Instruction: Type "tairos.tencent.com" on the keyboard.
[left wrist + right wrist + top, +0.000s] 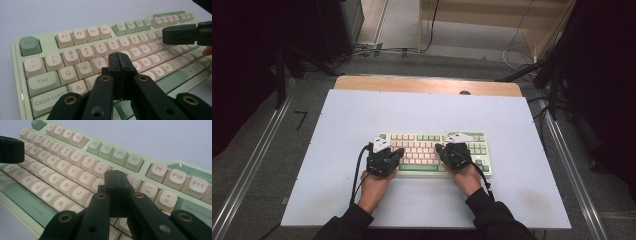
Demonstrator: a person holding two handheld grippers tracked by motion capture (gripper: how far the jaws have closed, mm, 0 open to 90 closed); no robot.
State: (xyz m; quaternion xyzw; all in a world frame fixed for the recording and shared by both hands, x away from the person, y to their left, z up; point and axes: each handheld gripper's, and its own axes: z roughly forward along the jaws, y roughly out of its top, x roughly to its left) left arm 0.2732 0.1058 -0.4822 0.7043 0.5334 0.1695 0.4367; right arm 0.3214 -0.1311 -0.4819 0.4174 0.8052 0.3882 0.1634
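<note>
Black linkage arms filled the foreground of each gripper view, and above them both pairs of tongs stood clenched, pads pressed together with nothing between them. The left tongs (121, 65) hovered over the keyboard (75, 57) near the E and R keys, while the right tongs (117, 185) sat over the keys near the 9 and 0. Seen from the high view, the keyboard (432, 137) lay flat near the middle of the white counter (352, 115), with the left tongs (384, 156) over its left end and the right tongs (455, 152) over its right half, a hand behind each. The likely trouble was one of aim: the closed tips looked about as wide as a single keycap, so a press coming down slightly off centre could catch two keys at once or slide into the gap between them. A hard or slanted push might also shove the keyboard across the smooth counter, since nothing appeared to hold it in place. With both tongs working close together over the middle rows, they could also knock against each other.
</note>
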